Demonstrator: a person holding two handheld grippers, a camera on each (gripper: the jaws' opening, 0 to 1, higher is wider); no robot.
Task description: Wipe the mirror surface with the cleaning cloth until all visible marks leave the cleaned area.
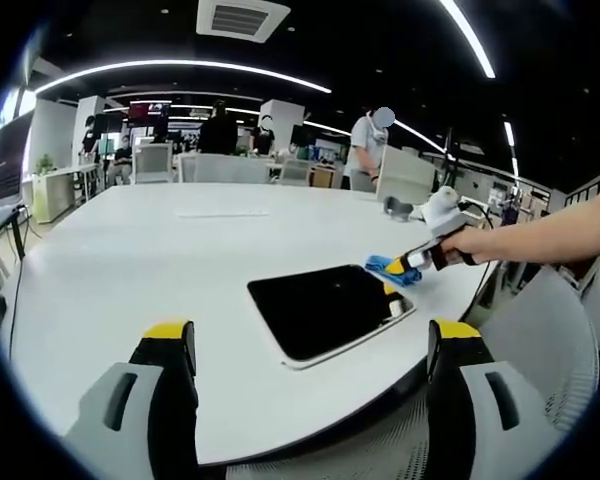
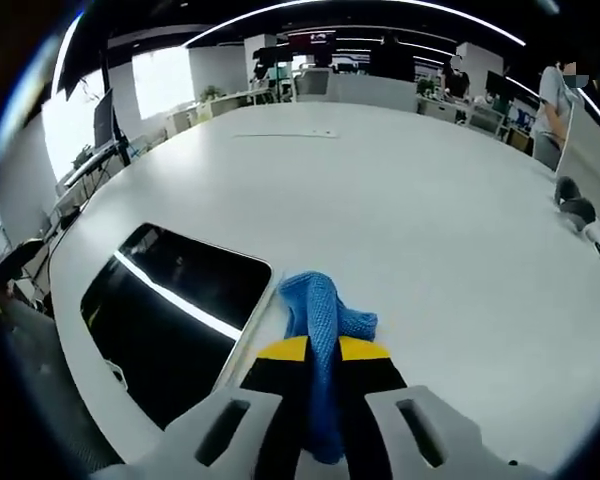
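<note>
My left gripper view looked out from behind the left gripper (image 1: 310, 345), its jaws set wide apart, from just past the near edge of the white table (image 1: 160, 250), facing across it toward the office beyond. The mirror (image 1: 325, 310) lay ahead of that claw, between its jaws, and the right gripper (image 1: 412, 262) came in from the right, beyond the mirror. My right gripper view sat low and close over the table (image 2: 420, 210), jaws pinching the blue cloth (image 2: 320, 310), the mirror (image 2: 170, 310) just left of that claw. Both views shared mirror, cloth (image 1: 390, 268) and tabletop.
</note>
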